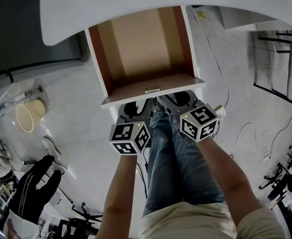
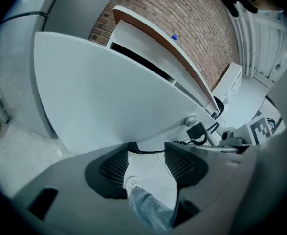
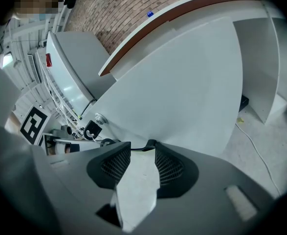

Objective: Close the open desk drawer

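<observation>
We find the drawer (image 1: 145,49) fully drawn out from under the white surface (image 1: 136,4), its wooden floor in plain sight. Its white front panel (image 1: 153,92) is at the near end, directly above the person's legs (image 1: 170,168).

The left gripper (image 1: 136,108) and the right gripper (image 1: 178,101) sit side by side at the near face of that panel, left and right of its middle. Both sets of jaws stand wide apart and grip nothing. Only floor and a trouser leg show through the left gap, and only floor through the right. The tips lie low on the panel, at or just beside its lower edge. We cannot confirm contact.

Closing has not begun, in our judgement. Risks noted:

- Slip-under: with the tips so low and angled downward, a push could slide them off the bottom edge and beneath the drawer.
- Racking: unequal pressure from the two grippers could skew the drawer on its runners and jam it partway.
- Snagging: a wide-set jaw could catch the panel's edge or the small fitting (image 2: 190,120) seen just right of the left gripper.
- Overrun: a hard shove could slam the drawer and bring the marker cubes against the edge of the surface.
- Stopping short: the grippers may reach the surface's overhang before the drawer seats.
</observation>
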Demonstrator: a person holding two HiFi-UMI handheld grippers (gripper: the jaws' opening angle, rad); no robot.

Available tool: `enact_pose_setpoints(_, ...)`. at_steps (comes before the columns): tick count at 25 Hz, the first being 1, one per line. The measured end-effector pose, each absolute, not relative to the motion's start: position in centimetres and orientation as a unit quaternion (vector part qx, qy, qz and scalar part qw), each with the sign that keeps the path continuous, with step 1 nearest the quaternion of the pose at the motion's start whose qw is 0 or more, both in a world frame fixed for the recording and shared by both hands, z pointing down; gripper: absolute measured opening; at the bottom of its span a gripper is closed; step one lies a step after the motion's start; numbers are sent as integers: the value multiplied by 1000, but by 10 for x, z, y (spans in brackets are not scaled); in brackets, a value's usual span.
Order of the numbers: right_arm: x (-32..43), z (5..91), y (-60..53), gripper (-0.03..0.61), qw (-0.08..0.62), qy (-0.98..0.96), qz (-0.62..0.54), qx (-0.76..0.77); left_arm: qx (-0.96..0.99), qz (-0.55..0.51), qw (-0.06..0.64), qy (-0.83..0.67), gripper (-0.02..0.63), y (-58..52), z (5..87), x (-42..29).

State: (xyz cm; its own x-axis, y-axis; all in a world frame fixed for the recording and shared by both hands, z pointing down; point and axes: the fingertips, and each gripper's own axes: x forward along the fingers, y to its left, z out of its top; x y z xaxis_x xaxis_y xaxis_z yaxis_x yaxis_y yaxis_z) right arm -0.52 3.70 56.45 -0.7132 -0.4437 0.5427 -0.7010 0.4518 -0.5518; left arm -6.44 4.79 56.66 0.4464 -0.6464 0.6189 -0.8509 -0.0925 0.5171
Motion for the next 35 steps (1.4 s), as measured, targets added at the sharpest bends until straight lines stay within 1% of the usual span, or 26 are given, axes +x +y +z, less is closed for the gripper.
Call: enact_pose_setpoints(35,-5,537,-4,161,133,-844,382,353,736,86,424,-520,224,9,538,-65)
